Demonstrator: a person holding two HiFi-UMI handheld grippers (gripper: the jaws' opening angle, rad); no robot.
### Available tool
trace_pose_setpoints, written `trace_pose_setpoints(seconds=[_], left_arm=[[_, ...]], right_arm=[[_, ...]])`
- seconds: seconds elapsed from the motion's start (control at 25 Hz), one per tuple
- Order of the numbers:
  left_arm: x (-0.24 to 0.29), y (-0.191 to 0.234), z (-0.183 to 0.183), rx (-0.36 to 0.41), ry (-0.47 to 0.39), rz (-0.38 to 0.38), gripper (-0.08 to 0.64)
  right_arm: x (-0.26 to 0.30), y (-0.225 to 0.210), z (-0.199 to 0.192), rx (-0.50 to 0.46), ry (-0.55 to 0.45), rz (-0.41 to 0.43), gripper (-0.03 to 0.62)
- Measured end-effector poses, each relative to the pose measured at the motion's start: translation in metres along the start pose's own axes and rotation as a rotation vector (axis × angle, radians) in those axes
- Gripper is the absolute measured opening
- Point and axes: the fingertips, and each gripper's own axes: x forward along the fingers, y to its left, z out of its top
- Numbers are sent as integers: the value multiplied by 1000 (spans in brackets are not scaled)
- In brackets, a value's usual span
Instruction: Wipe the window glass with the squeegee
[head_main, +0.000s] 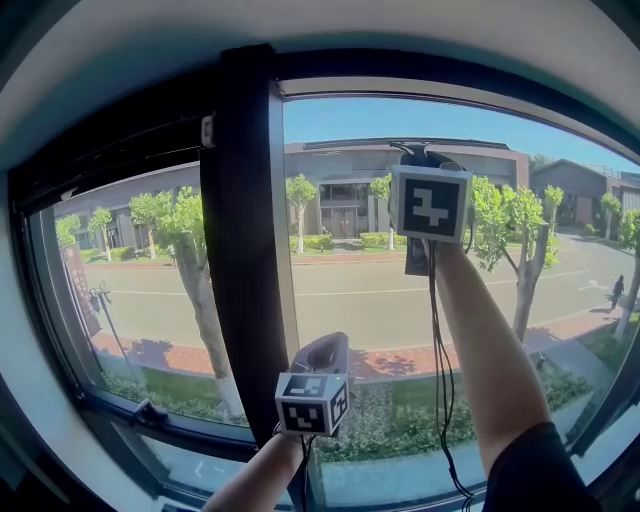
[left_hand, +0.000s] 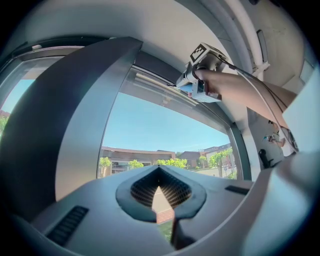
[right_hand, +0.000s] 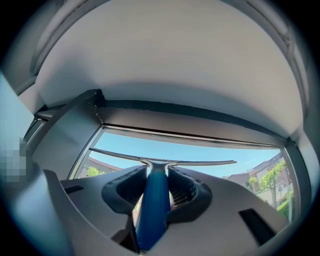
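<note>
My right gripper is shut on the blue handle of the squeegee. Its thin blade lies across the window glass just under the top frame. In the head view this gripper is raised on the right pane, and its marker cube hides the squeegee. The left gripper view shows it high up by the frame. My left gripper hangs low beside the dark mullion. Its jaws meet at the tips and hold nothing.
The top frame runs close above the blade. A left pane lies beyond the mullion, with a small latch on its lower frame. A cable hangs from the right gripper along the forearm. Street, trees and buildings show outside.
</note>
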Motion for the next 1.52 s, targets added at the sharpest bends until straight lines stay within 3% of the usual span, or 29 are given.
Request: trace_pose_setpoints(seconds=[1.52], left_arm=[[-17,-10,-36,-42,52,32,2]], right_arm=[[-50,14,-77,-24,12,37,130]])
